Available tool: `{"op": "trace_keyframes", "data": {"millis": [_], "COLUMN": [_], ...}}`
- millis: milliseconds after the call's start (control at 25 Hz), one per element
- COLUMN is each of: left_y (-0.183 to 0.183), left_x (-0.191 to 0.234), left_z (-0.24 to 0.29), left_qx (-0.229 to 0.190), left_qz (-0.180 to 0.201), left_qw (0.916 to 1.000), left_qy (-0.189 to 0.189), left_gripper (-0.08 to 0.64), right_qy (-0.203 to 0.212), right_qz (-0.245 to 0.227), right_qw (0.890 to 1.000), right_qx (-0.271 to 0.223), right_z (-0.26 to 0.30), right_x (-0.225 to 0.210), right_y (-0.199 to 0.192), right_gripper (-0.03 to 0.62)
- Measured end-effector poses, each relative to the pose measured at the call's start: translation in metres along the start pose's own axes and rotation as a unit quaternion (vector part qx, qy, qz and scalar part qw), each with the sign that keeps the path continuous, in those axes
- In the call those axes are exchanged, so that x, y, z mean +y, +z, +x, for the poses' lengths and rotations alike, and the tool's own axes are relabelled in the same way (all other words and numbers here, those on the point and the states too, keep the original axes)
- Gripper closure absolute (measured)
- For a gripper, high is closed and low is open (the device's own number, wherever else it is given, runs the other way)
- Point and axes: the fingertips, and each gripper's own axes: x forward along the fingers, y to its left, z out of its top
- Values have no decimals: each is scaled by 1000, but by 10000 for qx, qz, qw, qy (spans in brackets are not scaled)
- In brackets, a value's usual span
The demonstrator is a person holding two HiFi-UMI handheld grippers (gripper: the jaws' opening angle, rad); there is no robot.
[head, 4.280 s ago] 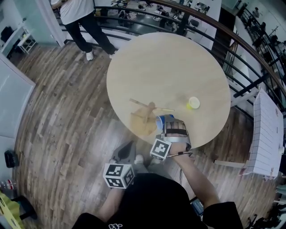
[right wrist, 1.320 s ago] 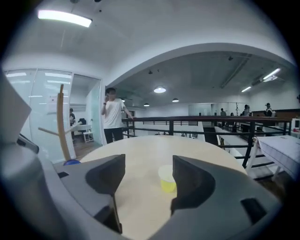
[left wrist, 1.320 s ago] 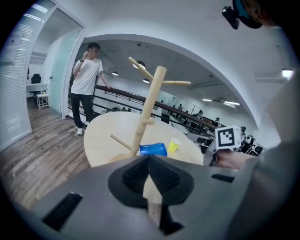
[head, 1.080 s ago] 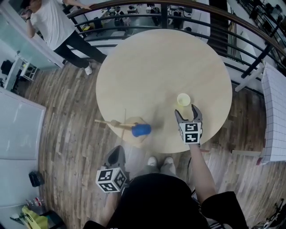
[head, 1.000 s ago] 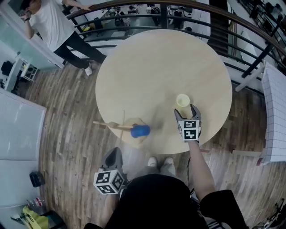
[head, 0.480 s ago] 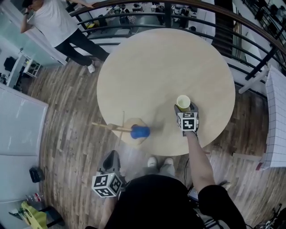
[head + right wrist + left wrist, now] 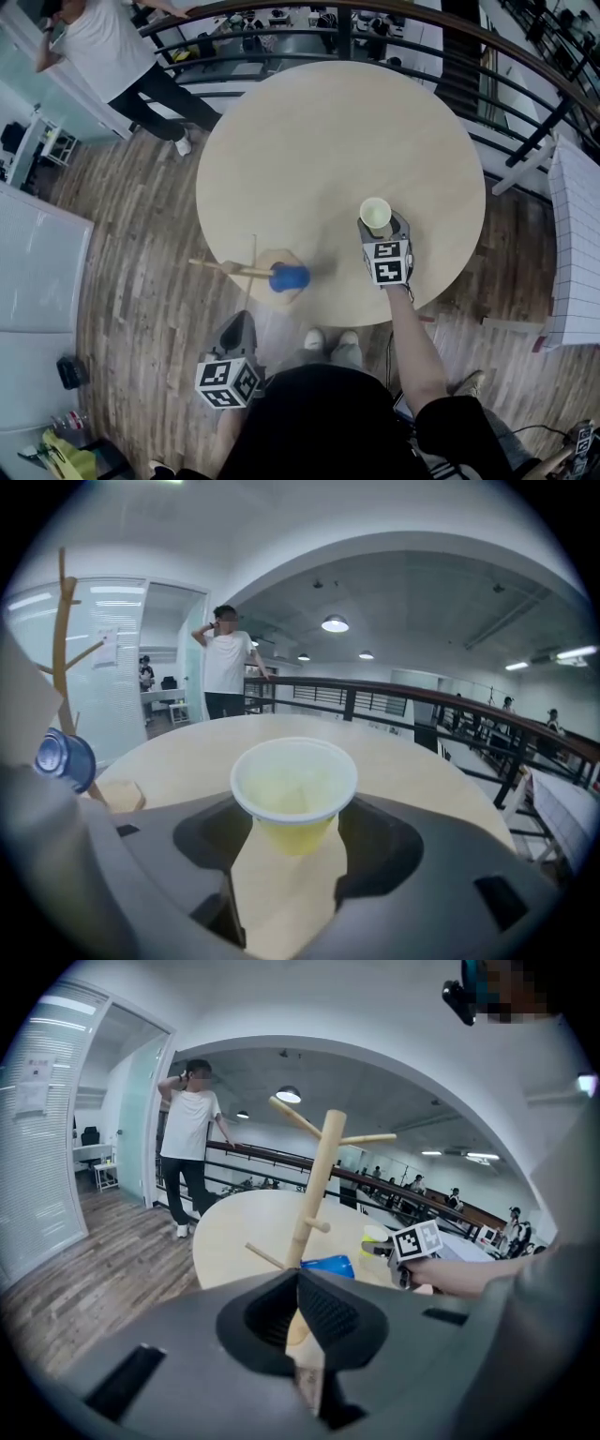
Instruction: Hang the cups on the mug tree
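Right gripper [image 7: 382, 229] came first to our eye: its jaws had just been closing round the yellow cup [image 7: 375, 214], and the pads looked to be against the cup's lower sides, though we could not judge how firmly. The cup stood upright, right of centre in the lower half of the head view.

Largest of all was the round worktop [image 7: 328, 131], which filled the middle of that view. On it, at lower left and near its edge, stood the wooden mug tree [image 7: 315, 1185]. A blue cup [image 7: 290, 277] appeared to hang already from a low peg on it. The left gripper [image 7: 241, 323] hung off the worktop at bottom left, its jaws pressed together on nothing, well apart from the tree.

We judged the lift to be the next step, and the risks lay there. The cup looked thin, so too hard a squeeze might buckle it, and too light a one might let it slip or tip. We also thought the tree could topple when a second cup was pushed onto a peg, since nothing steadied it and it stood close to the edge.
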Motion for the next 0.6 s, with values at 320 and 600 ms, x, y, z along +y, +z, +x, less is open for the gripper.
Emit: {"op": "trace_keyframes", "data": {"millis": [320,600], "left_y": [-1,-9], "left_x": [-19,-25], "left_z": [14,11], "left_qx": [-73,-129], "left_qz": [-51,-343], "left_qw": [9990,9963], "left_qy": [-442,-775], "left_gripper": [548,548], "right_qy": [115,88], "right_qz": [-1454,-2570], "right_qw": [9890,9659], "right_qx": [-260,-293], "right_z": [-69,-116], "right_x": [54,102], "right_y": [69,108], "right_gripper": [299,299]}}
